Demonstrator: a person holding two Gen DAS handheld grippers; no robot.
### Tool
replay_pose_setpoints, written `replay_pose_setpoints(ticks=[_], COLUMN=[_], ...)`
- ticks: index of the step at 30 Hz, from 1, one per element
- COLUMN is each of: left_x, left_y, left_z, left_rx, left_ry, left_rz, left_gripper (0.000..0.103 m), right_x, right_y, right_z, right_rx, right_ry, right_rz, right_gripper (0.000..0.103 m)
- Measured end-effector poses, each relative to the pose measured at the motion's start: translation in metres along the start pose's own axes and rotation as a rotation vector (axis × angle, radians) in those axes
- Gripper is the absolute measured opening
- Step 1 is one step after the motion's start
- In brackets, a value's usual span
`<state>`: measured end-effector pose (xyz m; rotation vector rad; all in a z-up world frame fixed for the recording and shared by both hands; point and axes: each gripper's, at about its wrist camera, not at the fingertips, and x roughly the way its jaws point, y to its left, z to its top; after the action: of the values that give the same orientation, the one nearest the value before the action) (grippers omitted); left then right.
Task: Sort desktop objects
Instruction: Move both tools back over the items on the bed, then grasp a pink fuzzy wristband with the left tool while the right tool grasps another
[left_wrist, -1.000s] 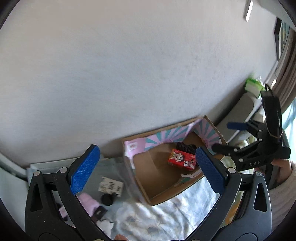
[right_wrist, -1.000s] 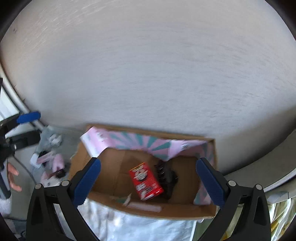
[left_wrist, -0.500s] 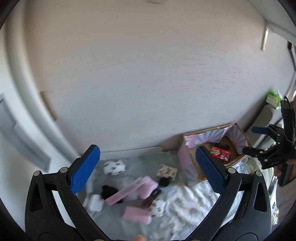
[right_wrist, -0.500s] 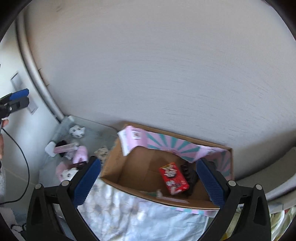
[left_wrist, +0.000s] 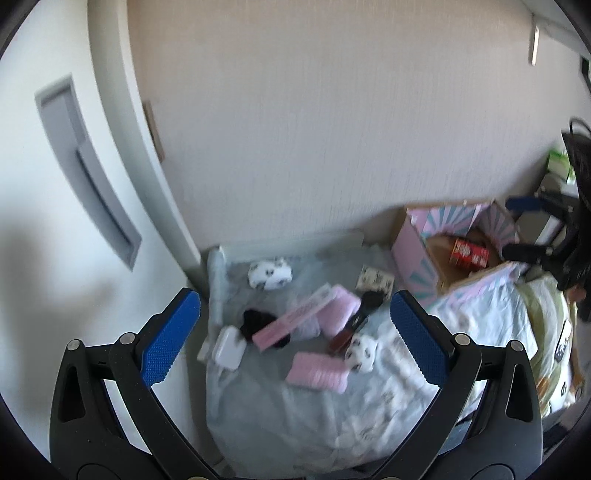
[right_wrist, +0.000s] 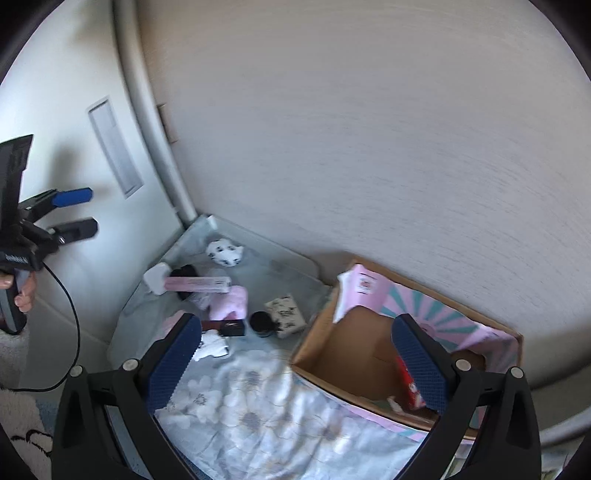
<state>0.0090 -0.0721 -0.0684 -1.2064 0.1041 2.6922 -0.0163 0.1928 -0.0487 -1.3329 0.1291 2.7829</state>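
While both jaws stand wide apart and empty, the left gripper (left_wrist: 295, 339) hangs above scattered toiletries. The right gripper (right_wrist: 295, 365) hangs beside the cardboard box (right_wrist: 354, 354) holding a red packet (left_wrist: 468, 254).

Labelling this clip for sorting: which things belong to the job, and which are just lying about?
Job:
cardboard box
red packet
pink tube
white charger
black jar
spotted pouch

Lying about:
floral cloth
green pack
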Motion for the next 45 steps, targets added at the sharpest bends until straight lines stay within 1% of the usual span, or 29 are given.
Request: replay_pose_setpoints(ticks=[5, 9, 11, 15, 17, 21, 24, 27, 33, 37, 39, 43, 45], left_x=[0.015, 0.033, 0.045, 0.074, 0.089, 0.116, 0.131, 0.143, 0.159, 0.167, 0.169, 0.174, 0.176], left_y=[-0.003, -0.005, -0.007, -0.014, -0.018, -0.024, -0.025, -0.025, -0.029, -0.028, -0.027, -0.029, -0.030], left_z=[-0.030, -0.058, -0.071, -0.094, -0.103, -0.118, -0.124, -0.126, -0.128, -0.130, -0.131, -0.132, -0.132], left_rx=[0.025, 0.039, 0.039, 0.071, 0.095, 0.123, 0.131, 0.128, 0.140, 0.133, 0.127, 0.139, 0.147], left_ry=[0.031, 0.085, 0.115, 0.163, 0.179, 0.204, 0.209, 0.211, 0.213, 0.223, 0.226, 0.235, 0.241], left_rz=[-0.021, -0.082, -0.099, -0.090, -0.075, -0.068, -0.066, -0.086, -0.111, -0.116, -0.121, -0.129, -0.137], left_gripper=[0.103, 0.103, 0.103, 0.103, 0.103, 0.102, 0.101, 0.101, 0.101, 0.100, 0.098, 0.095, 0.093], right_x=[0.023, 0.043, 0.053, 0.076, 0.092, 0.129, 0.158, 0.192, 0.237, 0.253, 0.259, 0.264, 0.266], right_y=[0.015, 0.027, 0.031, 0.038, 0.042, 0.053, 0.059, 0.064, 0.071, 0.074, 0.076, 0.076, 0.076], right_z=[0.005, 0.010, 0.012, 0.017, 0.020, 0.021, 0.020, 0.018, 0.014, 0.009, 0.006, 0.003, 0.002], right_rx=[-0.024, -0.052, -0.065, -0.097, -0.119, -0.165, -0.188, -0.215, -0.239, -0.260, -0.269, -0.270, -0.268], right_ry=[0.045, 0.087, 0.106, 0.159, 0.195, 0.275, 0.335, 0.410, 0.515, 0.541, 0.548, 0.548, 0.548], right_rz=[0.047, 0.077, 0.093, 0.116, 0.128, 0.137, 0.142, 0.140, 0.151, 0.157, 0.163, 0.183, 0.191], right_gripper=[0.103, 0.103, 0.103, 0.103, 0.103, 0.103, 0.103, 0.103, 0.103, 0.103, 0.100, 0.099, 0.096])
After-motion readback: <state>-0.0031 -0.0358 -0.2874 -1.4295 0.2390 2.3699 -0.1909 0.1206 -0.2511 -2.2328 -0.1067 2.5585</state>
